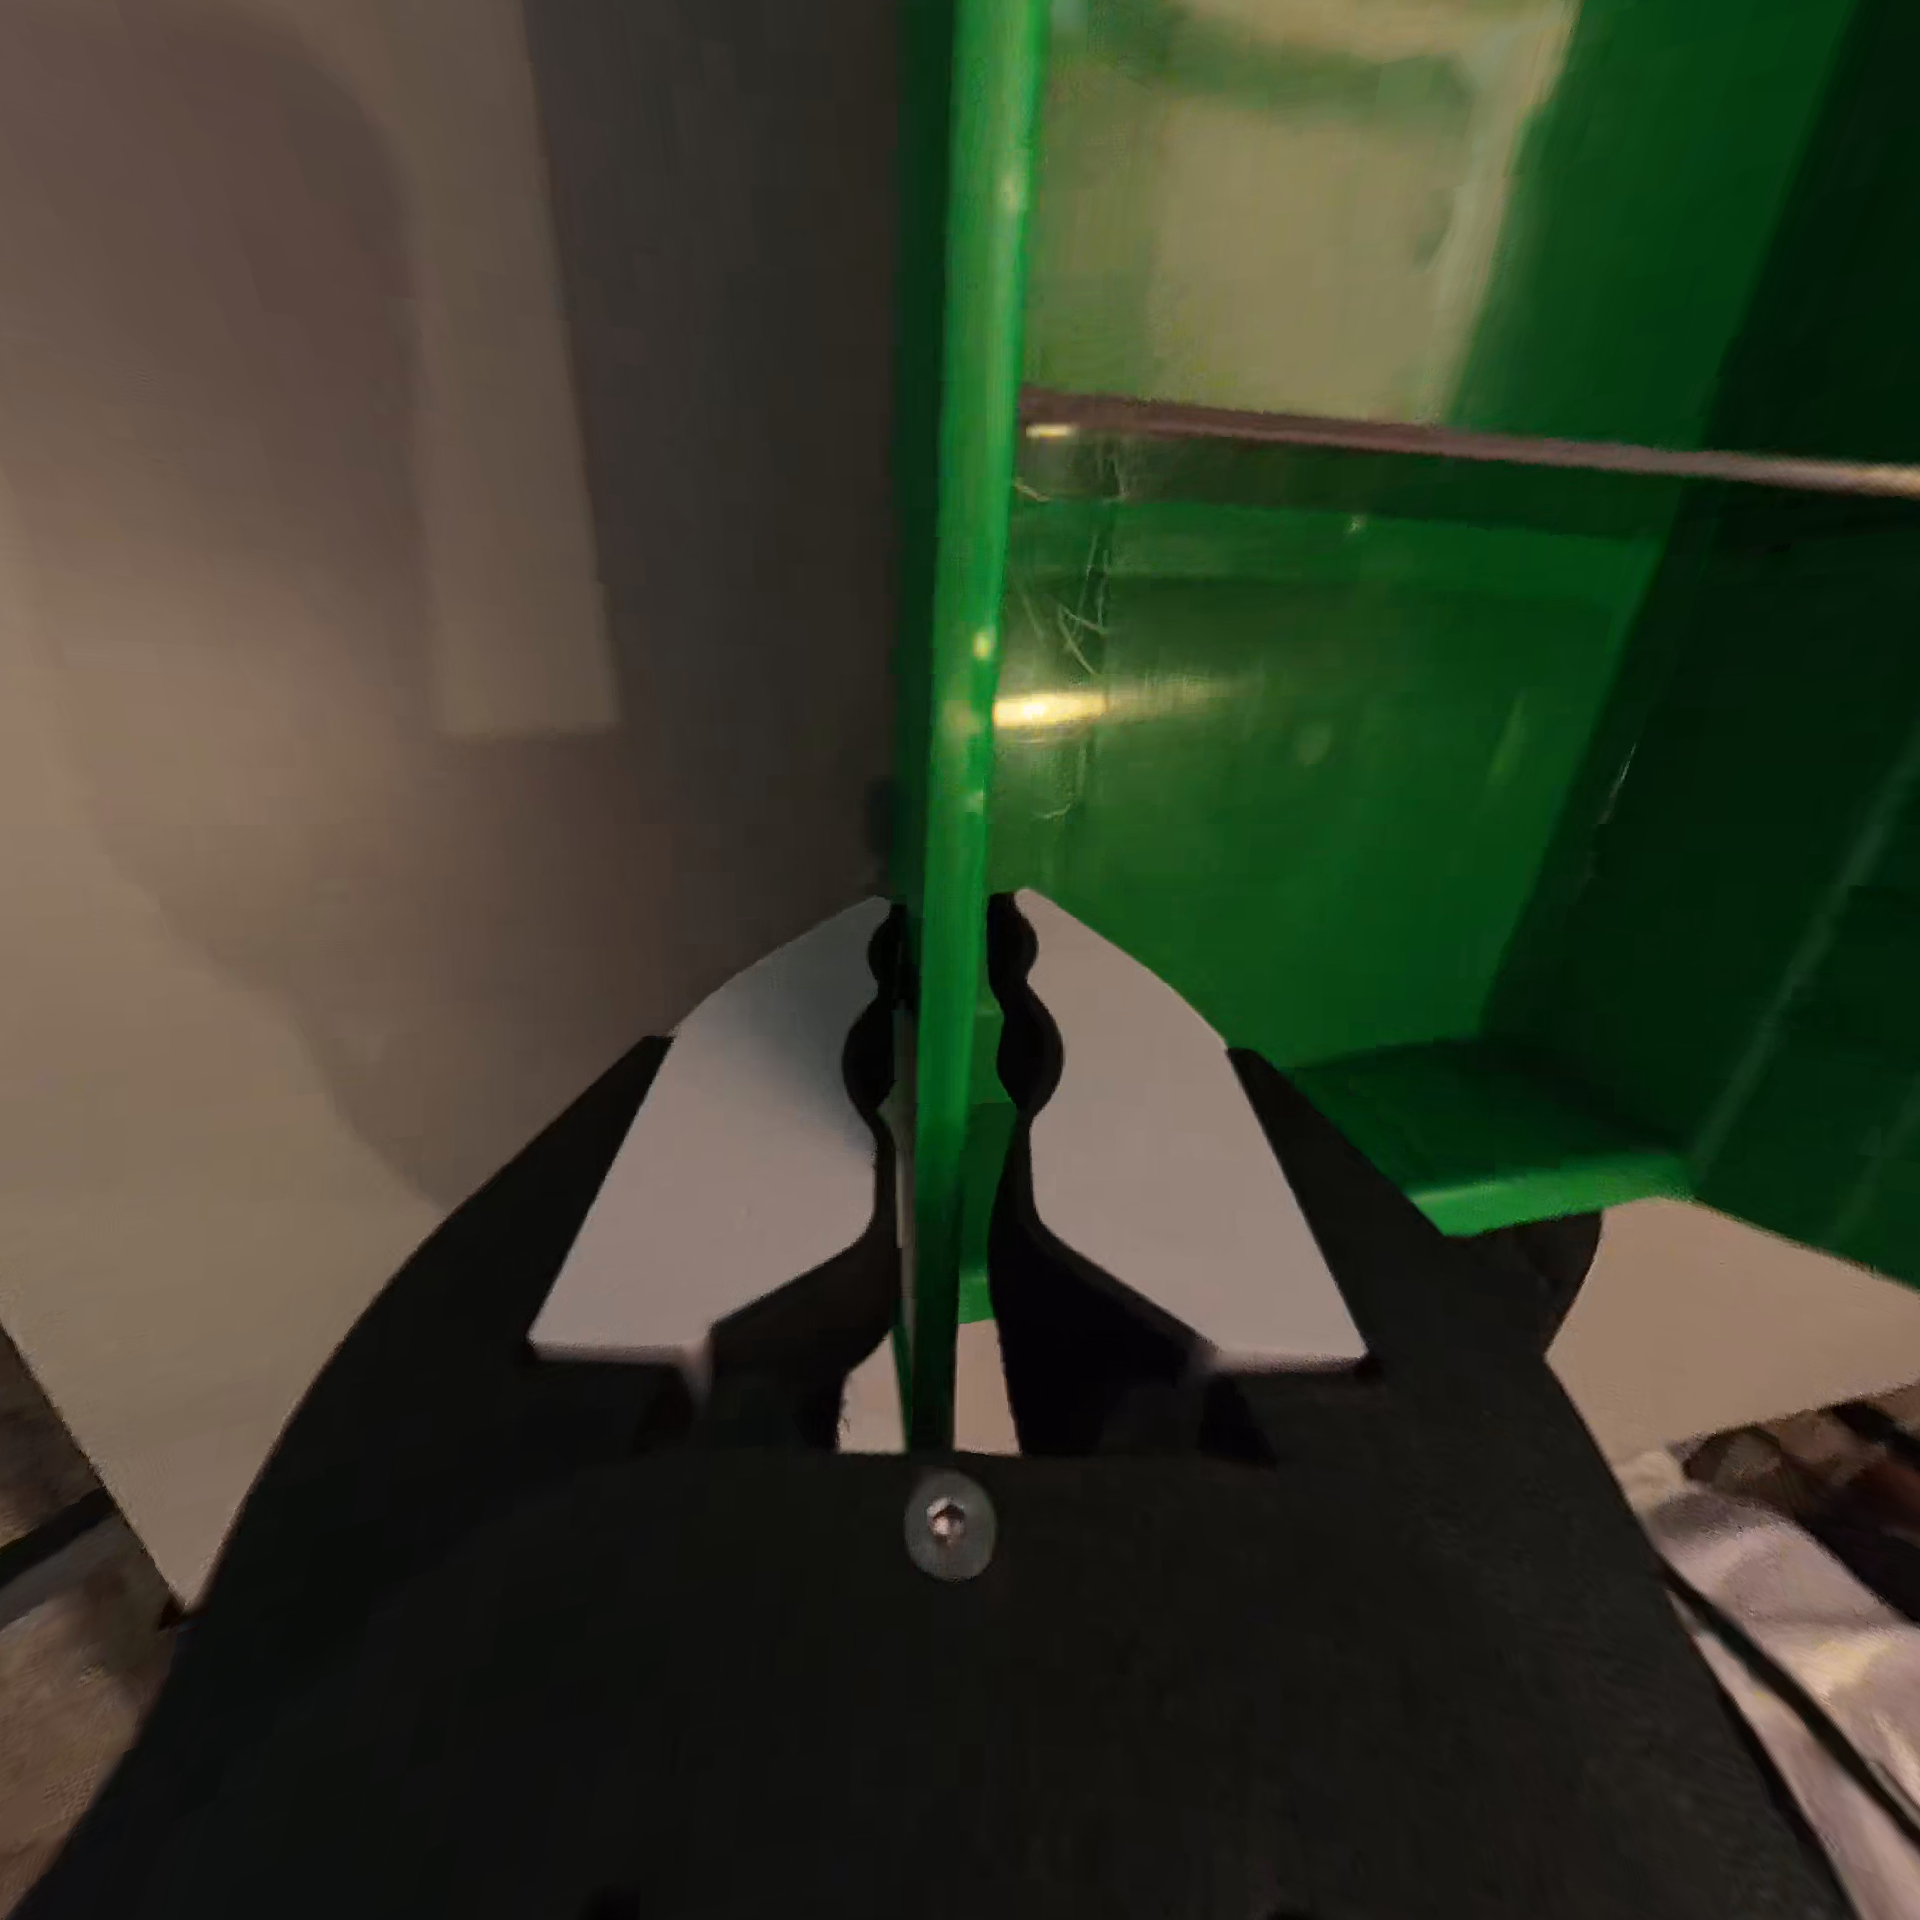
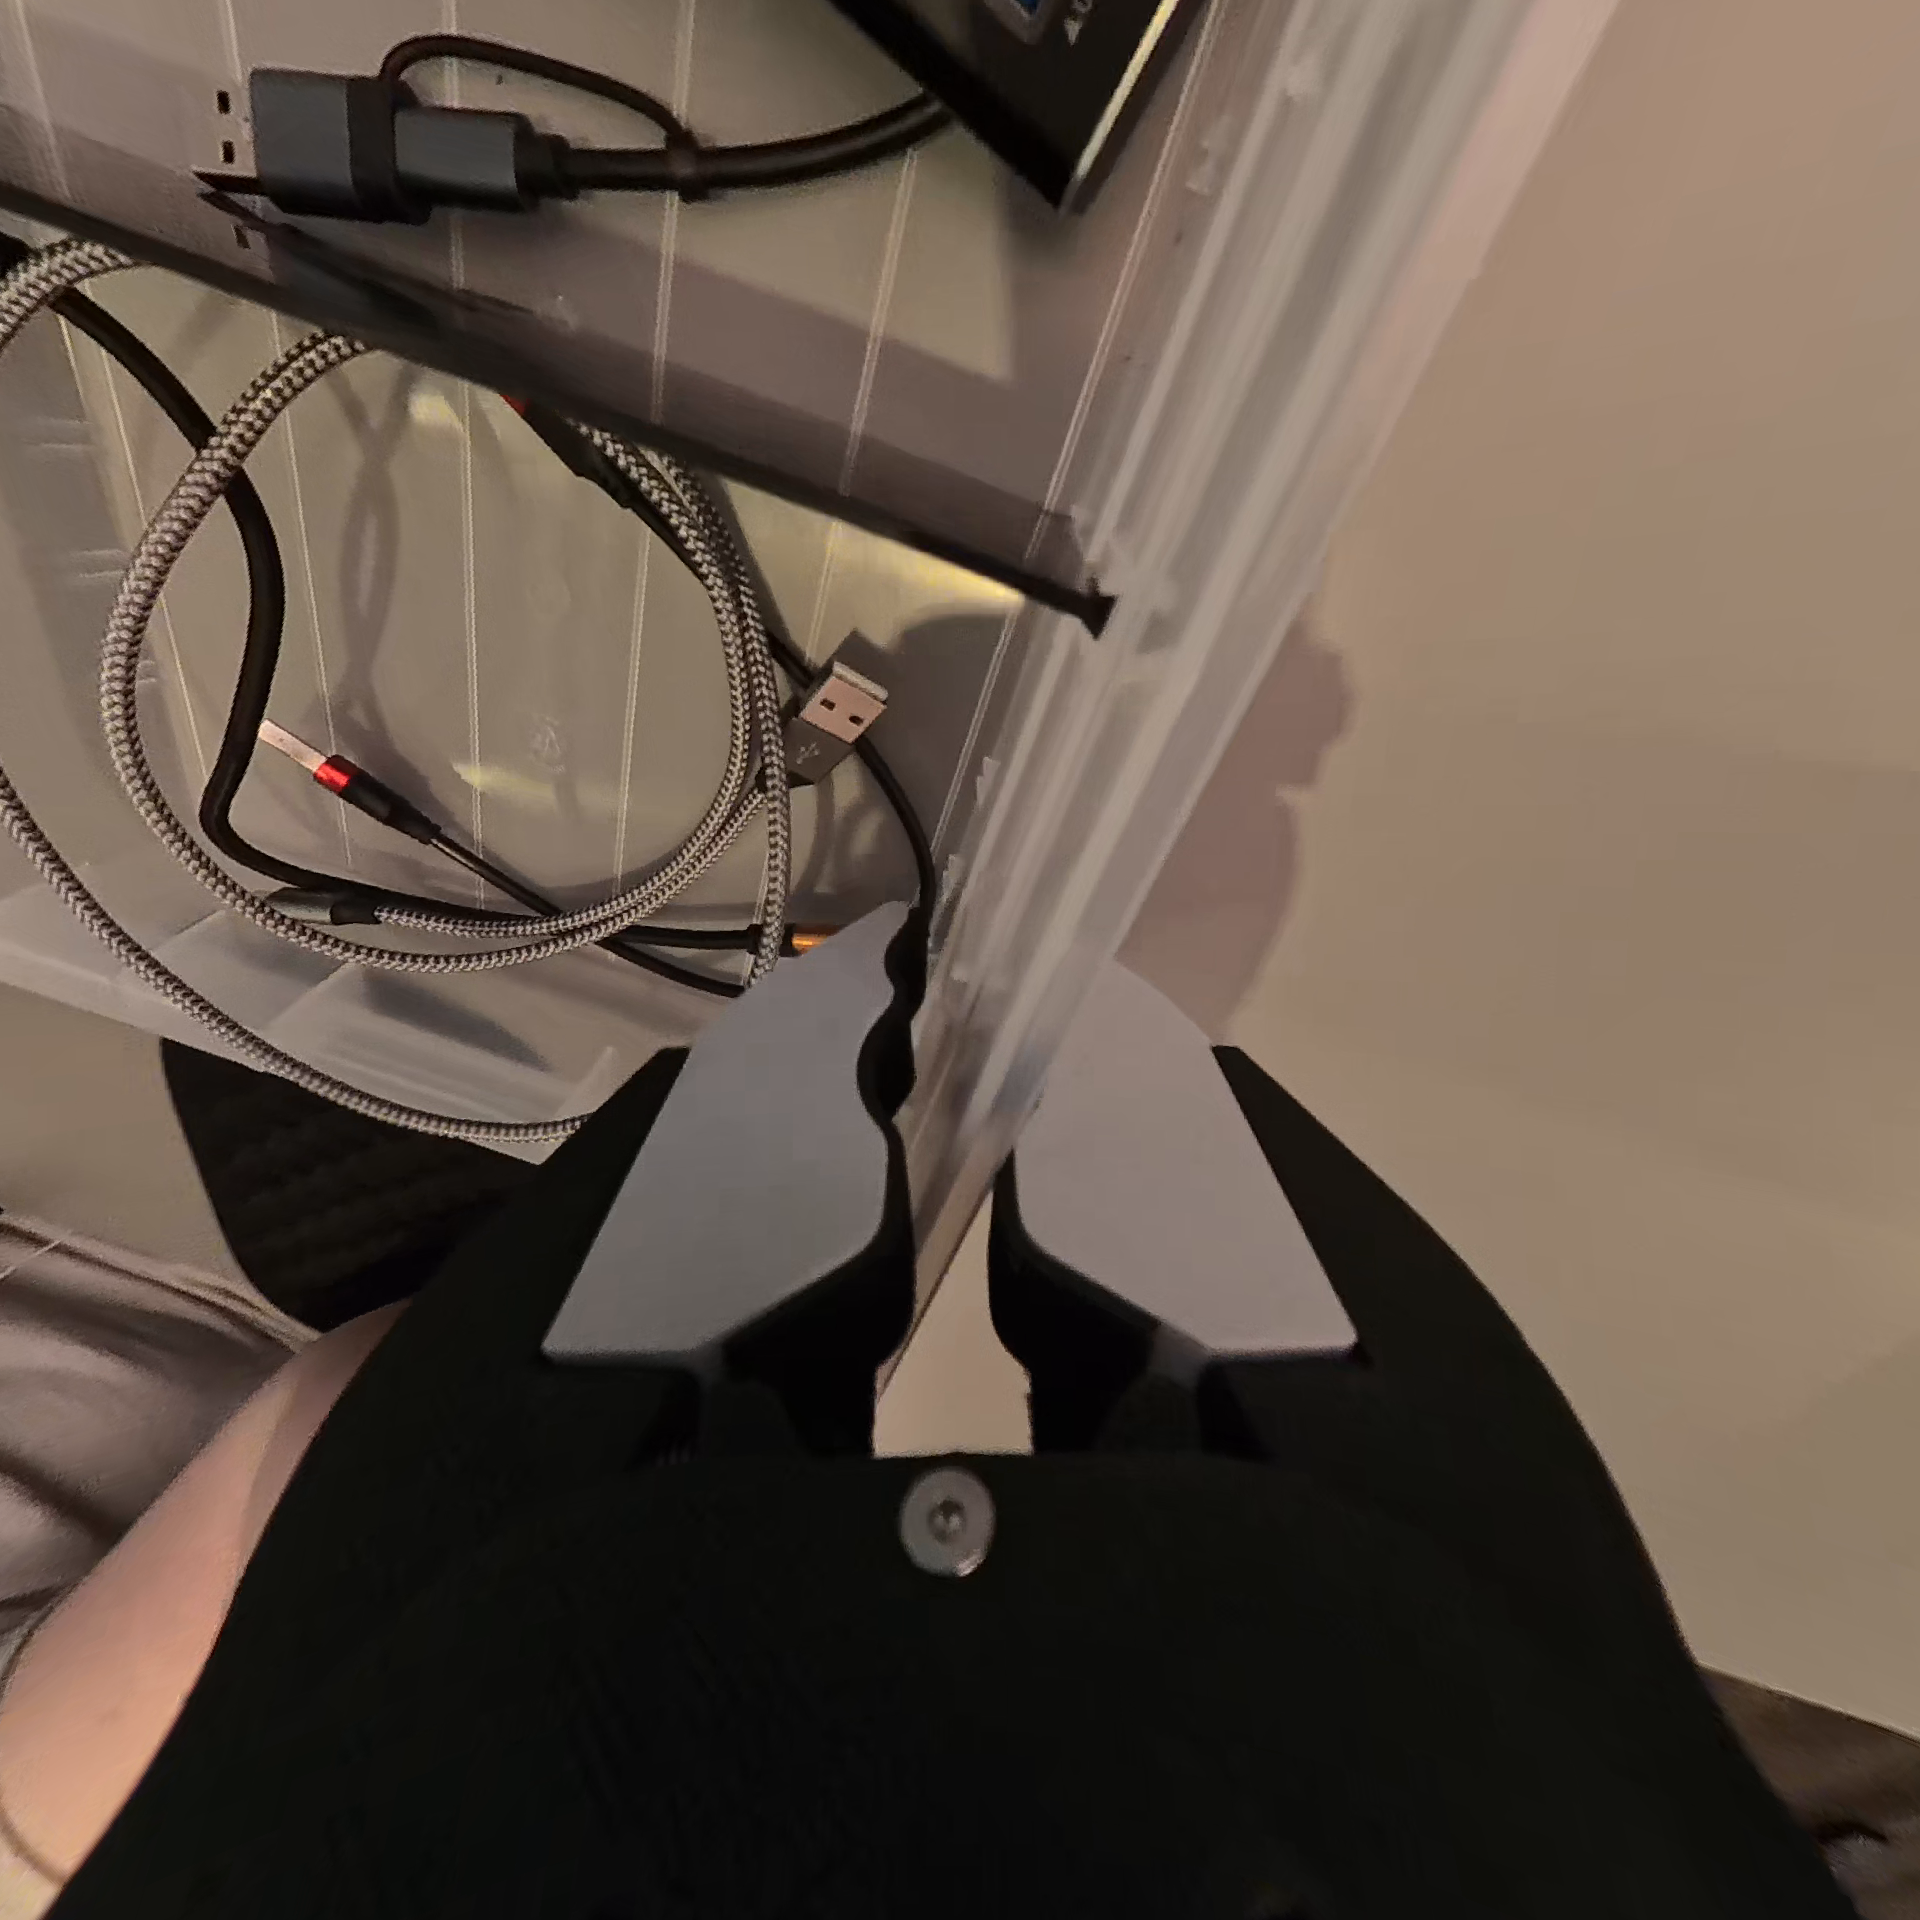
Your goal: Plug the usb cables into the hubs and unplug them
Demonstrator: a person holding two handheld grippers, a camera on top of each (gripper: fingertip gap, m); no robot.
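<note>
While each gripper clamps a bin wall, the two wrist views read as follows.

Left wrist view
- left gripper (image 1: 943, 914): its two fingers are closed on the upright wall of one green bin (image 1: 1299, 831), one finger on each face of the wall.
- green bin: one, see-through; a single dark divider (image 1: 1507, 449) crosses its inside, above and right of the gripped wall.
- contents of green bin: none can be made out in the compartment beside the wall; the picture is blurred.
- surroundings: a pale counter (image 1: 208, 1195) lies left of the green bin.

Right wrist view
- right gripper (image 2: 961, 940): its two fingers are closed on the rim wall of one clear bin (image 2: 1132, 644); the right fingertip is hidden behind the wall.
- dark divider (image 2: 727, 462): one, running across the clear bin and meeting the gripped wall.
- usb cables (image 2: 468, 914): a tangle in the near compartment, left of the gripped wall; black and grey braided leads, exact count unclear.
- loose plugs there: two seen, one grey plug (image 2: 836, 717) just beside the wall, one red-collared plug (image 2: 312, 764) farther left.
- far compartment: one grey double connector (image 2: 374, 145) on a black lead, and the corner of one black hub (image 2: 1039, 94) against the wall.
- surroundings: a pale surface lies right of the clear bin.
</note>
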